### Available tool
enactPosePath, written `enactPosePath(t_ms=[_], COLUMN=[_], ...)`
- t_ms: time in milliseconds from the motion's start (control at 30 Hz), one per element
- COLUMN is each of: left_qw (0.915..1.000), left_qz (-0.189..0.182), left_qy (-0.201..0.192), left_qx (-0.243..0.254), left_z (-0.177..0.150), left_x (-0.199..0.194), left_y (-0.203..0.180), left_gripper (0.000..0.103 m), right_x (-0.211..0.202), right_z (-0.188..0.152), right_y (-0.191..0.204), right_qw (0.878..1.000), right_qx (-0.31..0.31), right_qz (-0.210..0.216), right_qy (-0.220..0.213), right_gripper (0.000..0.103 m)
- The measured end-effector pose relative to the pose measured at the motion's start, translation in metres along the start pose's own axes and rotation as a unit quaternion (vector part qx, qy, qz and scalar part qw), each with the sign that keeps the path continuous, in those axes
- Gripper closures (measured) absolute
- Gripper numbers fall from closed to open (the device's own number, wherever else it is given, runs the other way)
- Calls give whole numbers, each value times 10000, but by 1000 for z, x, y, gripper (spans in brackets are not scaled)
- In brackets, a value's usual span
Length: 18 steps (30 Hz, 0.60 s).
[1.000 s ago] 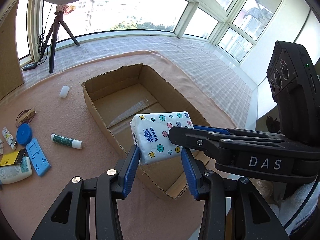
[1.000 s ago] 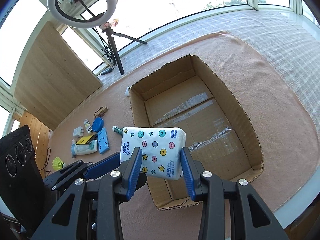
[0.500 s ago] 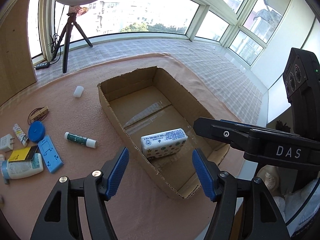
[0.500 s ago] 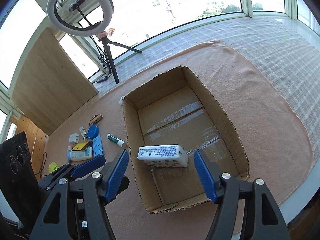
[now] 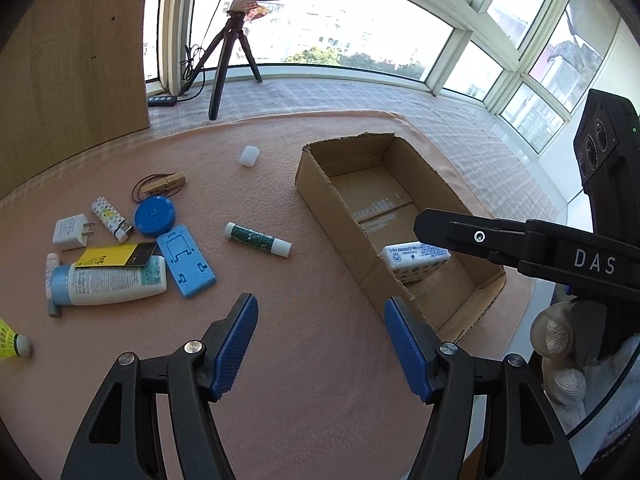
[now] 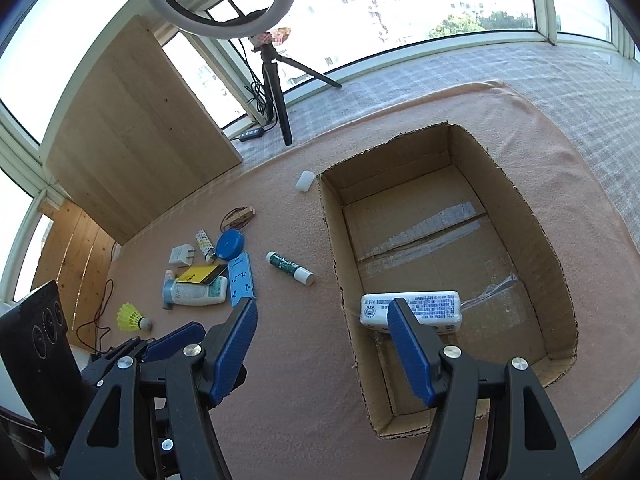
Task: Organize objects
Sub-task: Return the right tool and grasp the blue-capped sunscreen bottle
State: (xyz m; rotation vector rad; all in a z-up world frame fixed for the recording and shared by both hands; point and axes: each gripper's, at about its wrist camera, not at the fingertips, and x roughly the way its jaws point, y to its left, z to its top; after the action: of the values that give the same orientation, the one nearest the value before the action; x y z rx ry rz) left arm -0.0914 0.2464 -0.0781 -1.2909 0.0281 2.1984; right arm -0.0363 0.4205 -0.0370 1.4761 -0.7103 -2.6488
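The tissue pack (image 6: pixel 412 312) lies in the cardboard box (image 6: pixel 516 200). The left gripper (image 5: pixel 320 344) and right gripper (image 6: pixel 322 344) are both spread wide, holding nothing.

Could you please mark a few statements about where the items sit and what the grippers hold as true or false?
1. The tissue pack lies inside the cardboard box. True.
2. The left gripper holds the glue stick. False: its jaws stand open and empty; the stick lies on the cloth.
3. The blue round lid is in the box. False: it lies outside, among the loose items.
4. The right gripper is empty. True.
5. A shuttlecock lies on the cloth. True.
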Motion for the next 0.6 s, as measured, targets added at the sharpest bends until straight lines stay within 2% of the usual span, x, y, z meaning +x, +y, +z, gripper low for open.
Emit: enactPosePath(t_ms=[367, 467, 600], left_qw=[9944, 9915, 9876], left_qz=[653, 797, 928], left_qy=[-117, -151, -186], left_qx=[-822, -1019, -1255], left_z=[-42, -55, -72], left_x=[-55, -69, -86], left_y=[99, 120, 144], left_gripper=[34, 34, 34], right_x=[55, 70, 92], right_z=[-3, -6, -11], right_y=[78, 101, 128], right_qw=[9952, 9922, 9871], right_qx=[-692, -917, -1198], right_qz=[550, 638, 726], right_qy=[422, 557, 777], right_gripper=[40, 45, 57])
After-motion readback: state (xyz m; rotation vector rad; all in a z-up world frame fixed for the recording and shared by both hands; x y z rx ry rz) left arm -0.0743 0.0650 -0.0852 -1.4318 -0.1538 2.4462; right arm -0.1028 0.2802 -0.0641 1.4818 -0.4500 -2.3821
